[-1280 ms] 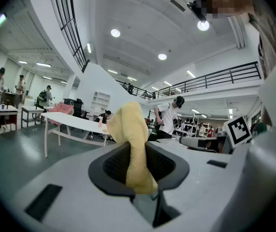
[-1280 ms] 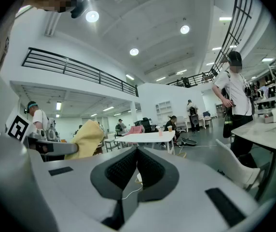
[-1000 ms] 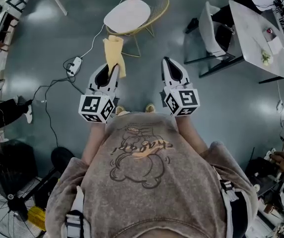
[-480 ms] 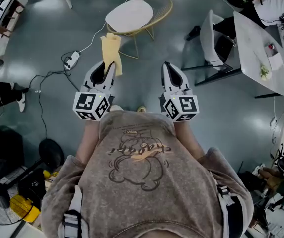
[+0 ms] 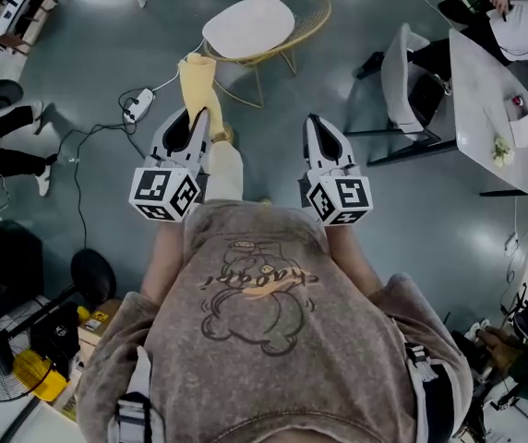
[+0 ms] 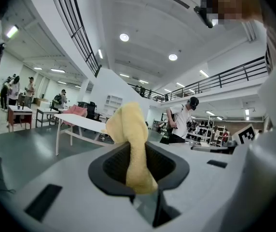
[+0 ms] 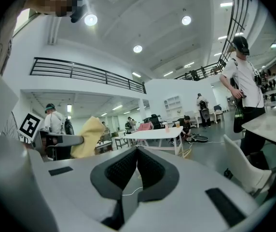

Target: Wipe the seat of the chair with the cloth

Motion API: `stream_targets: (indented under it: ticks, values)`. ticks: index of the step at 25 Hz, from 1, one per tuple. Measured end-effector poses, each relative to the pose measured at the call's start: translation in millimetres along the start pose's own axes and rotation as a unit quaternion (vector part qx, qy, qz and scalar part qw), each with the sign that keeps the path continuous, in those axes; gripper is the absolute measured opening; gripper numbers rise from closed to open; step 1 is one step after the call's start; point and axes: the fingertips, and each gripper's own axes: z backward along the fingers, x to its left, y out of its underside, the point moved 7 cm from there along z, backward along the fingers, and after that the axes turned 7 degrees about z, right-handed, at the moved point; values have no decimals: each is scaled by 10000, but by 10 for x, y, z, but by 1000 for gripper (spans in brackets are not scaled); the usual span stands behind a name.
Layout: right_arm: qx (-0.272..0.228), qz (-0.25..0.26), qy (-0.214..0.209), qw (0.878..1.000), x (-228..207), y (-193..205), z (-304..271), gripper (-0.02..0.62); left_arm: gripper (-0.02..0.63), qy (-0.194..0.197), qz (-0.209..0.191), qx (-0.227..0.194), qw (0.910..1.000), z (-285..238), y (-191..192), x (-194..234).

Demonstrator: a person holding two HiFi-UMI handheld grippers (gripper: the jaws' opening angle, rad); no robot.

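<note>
Head view: top centre, chair [image 5: 294,33] with white seat [image 5: 248,26]. Just below-left, yellow cloth [image 5: 197,83] upright in left gripper [image 5: 199,118], short of seat. Right gripper [image 5: 318,125] alongside. New since earlier: pale leg [image 5: 225,169] between grippers.
Left gripper view: clamped on cloth, tips hidden behind it.
Right gripper view: closed together, empty.

– What colour did we note on the cloth [image 5: 197,83]?
– We saw plain pale yellow. The chair [image 5: 248,26] had a white seat on a gold wire frame.
– And the left gripper [image 5: 203,118] and right gripper [image 5: 313,120]?
– We found both whitish-grey with black jaws. Their cubes [image 5: 164,194] bore black-and-white squares, over a dull blue-grey floor [image 5: 89,81].
</note>
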Motion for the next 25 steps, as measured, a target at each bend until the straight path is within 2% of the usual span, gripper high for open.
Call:
stream_targets:
  ticks: [9, 13, 18, 25]
  values:
    - [126, 14, 245, 9996, -402, 28, -870, 23, 92, 311, -219, 179, 9991, -952, -83, 437]
    - [210, 79, 237, 9995, -541, -60, -1484, 23, 92, 482, -108, 249, 9985, -1500, -232, 782]
    - [265, 48, 360, 9990, -773, -246, -2199, 23, 92, 587, 47, 370, 9976, -2150, -500, 1210]
    - [305, 27, 728, 9969, -1010, -490, -3213, 23, 92, 985, 80, 628, 9931, -3059, -951, 1837]
